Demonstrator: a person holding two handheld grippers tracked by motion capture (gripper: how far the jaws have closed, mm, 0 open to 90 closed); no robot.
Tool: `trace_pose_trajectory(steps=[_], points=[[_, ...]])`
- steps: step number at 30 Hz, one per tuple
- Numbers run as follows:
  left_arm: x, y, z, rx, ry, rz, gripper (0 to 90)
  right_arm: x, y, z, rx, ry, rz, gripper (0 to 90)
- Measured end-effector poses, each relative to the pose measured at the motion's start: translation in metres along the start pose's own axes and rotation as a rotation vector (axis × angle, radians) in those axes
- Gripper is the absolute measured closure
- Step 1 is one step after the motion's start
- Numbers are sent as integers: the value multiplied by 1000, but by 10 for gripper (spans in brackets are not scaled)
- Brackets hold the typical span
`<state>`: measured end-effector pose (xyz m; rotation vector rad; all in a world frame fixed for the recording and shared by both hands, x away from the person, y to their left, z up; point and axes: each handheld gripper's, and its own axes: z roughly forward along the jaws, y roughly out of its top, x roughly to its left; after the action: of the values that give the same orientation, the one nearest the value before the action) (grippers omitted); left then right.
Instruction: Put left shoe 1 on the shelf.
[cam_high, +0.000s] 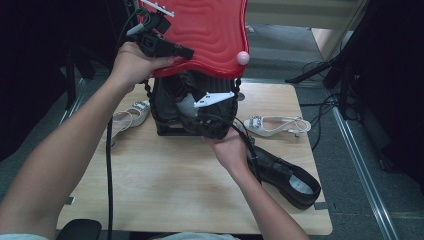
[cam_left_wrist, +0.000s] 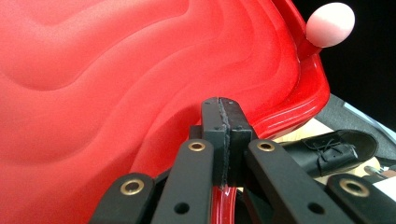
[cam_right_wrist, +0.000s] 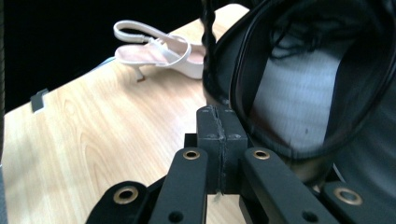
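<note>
A black bag (cam_high: 170, 112) with a chain strap stands at the far middle of the wooden table (cam_high: 150, 175). Its red wavy flap (cam_high: 210, 30), which ends in a pink knob (cam_high: 243, 58), is lifted up over it. My left gripper (cam_high: 187, 51) is shut on the flap's lower edge. In the left gripper view the jaws (cam_left_wrist: 225, 112) meet over the red rim (cam_left_wrist: 224, 200), below the flap (cam_left_wrist: 116, 70) and the knob (cam_left_wrist: 330, 24). My right gripper (cam_high: 187, 102) is at the bag's open mouth. It is shut (cam_right_wrist: 219, 119), with nothing between its pads, beside the bag's dark lining (cam_right_wrist: 299, 93).
A white slingback heel (cam_high: 131, 116) lies left of the bag and another (cam_high: 276, 125) to its right. A black lace-up shoe (cam_high: 287, 175) lies at the table's near right. The left heel (cam_right_wrist: 156, 51) also lies beyond my right gripper. Cables and stands crowd the floor at right.
</note>
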<state>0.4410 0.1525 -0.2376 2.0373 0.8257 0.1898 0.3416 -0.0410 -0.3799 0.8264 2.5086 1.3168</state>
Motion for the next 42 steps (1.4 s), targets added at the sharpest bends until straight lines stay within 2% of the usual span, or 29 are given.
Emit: trace_pose_trajectory(steps=[6, 9, 12, 14, 16, 17, 18, 20, 23, 35, 42], points=[[0, 0, 0, 1, 2, -3, 900, -7, -19, -1, 7, 14, -16, 900], [0, 0, 0, 0, -3, -20, 900, -14, -29, 2, 21, 14, -3, 900], [1, -1, -1, 1, -5, -16, 900, -21, -40, 5, 34, 4, 28, 900], [0, -1, -1, -1, -2, -16, 900, -23, -41, 7, 37, -12, 32, 900], [0, -1, -1, 1, 2, -15, 900, -24, -41, 8, 31, -19, 32, 900], [-1, 0, -1, 3, 9, -12, 900, -27, -38, 10, 21, -11, 55, 900], [-1, 0, -1, 6, 14, -5, 900, -27, -38, 10, 21, -11, 55, 900], [-1, 0, -1, 6, 17, -2, 900, -28, -36, 10, 17, 14, 70, 900], [-2, 0, -1, 4, 19, -3, 900, -19, -28, 11, 28, -13, 24, 900], [-1, -1, -1, -1, 17, -8, 900, -17, -5, 32, 39, -8, 32, 900], [-2, -2, -1, -7, 19, -6, 900, -18, 6, 44, 25, -16, 56, 900]])
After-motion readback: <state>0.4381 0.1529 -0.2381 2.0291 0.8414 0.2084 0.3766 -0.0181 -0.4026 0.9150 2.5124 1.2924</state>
